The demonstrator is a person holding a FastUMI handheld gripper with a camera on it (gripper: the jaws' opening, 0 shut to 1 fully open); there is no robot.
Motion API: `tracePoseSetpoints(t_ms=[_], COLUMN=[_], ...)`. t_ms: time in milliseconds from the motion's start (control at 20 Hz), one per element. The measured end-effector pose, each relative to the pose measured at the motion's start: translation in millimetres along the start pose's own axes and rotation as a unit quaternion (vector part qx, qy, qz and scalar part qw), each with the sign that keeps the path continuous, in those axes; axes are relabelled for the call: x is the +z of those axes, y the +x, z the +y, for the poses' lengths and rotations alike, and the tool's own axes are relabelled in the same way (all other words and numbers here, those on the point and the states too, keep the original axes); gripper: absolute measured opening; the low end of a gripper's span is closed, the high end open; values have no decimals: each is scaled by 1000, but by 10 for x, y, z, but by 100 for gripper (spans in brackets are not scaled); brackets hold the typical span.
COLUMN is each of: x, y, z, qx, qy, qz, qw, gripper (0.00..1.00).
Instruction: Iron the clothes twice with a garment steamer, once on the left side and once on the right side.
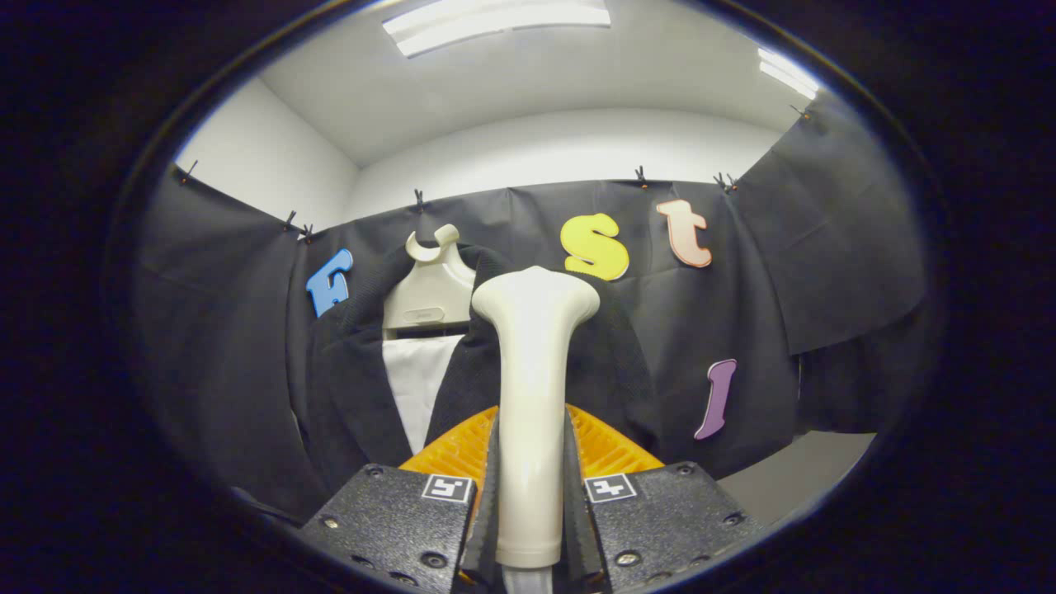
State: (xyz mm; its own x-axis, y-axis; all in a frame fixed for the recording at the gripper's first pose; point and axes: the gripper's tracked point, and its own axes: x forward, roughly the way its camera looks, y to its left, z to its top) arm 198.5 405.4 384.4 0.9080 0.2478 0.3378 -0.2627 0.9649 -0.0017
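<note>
My gripper (531, 487) is shut on the cream handle of the garment steamer (532, 363), which rises upright between the fingers with its wide head at the top. Behind it hangs a dark jacket (346, 388) with a white inner panel (417, 384), on a cream hanger (431, 289) against the black booth wall. The steamer head sits in front of the jacket's right half, near the shoulder. Whether the head touches the cloth I cannot tell.
Black cloth (808, 272) covers the booth wall behind and to both sides of the jacket. A grey surface (800, 478) lies low to the right of the fingers. White walls and ceiling lights sit above the cloth.
</note>
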Motion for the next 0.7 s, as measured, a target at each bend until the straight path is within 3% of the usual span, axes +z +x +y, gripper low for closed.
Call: tracePoseSetpoints(t_ms=[700], x=[-604], y=[-401], z=[-92], qx=[15], qy=[-19], qz=[62], qw=[998], gripper=[36])
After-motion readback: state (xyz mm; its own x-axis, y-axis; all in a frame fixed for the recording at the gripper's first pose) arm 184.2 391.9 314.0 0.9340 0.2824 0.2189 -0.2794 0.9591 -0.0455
